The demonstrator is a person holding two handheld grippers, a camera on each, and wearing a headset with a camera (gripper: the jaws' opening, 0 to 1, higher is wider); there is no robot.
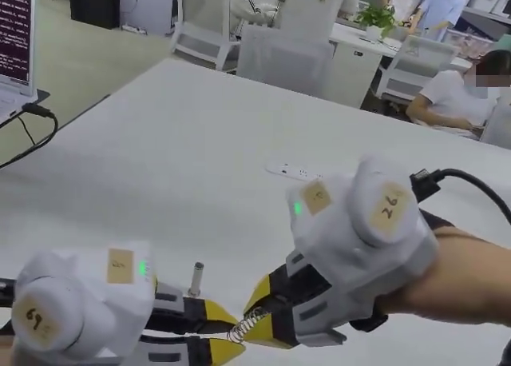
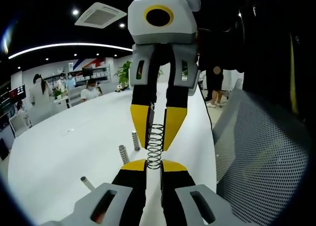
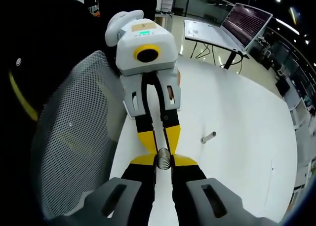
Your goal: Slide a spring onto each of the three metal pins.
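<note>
A small steel spring [image 1: 248, 324] hangs in the air between my two grippers near the table's front edge. My left gripper [image 1: 231, 332] is shut on one end of it and my right gripper [image 1: 255, 316] on the other. In the left gripper view the spring [image 2: 155, 138] runs from my own jaws [image 2: 154, 166] up into the right gripper's yellow fingertips [image 2: 174, 122]. Seen end-on, the spring [image 3: 163, 158] sits in my right gripper [image 3: 163, 163]. One upright metal pin [image 1: 196, 279] stands just behind the left gripper. Beyond the jaws stand two pins [image 2: 135, 140] [image 2: 123, 154] that look coiled, and a bare pin [image 2: 87, 182].
The white table [image 1: 160, 142] stretches ahead with a white power strip [image 1: 292, 172] lying on it. A laptop [image 1: 12, 38] and black cable [image 1: 36, 130] sit at the far left. A mesh chair [image 2: 256, 157] is close behind. People sit at desks at the back.
</note>
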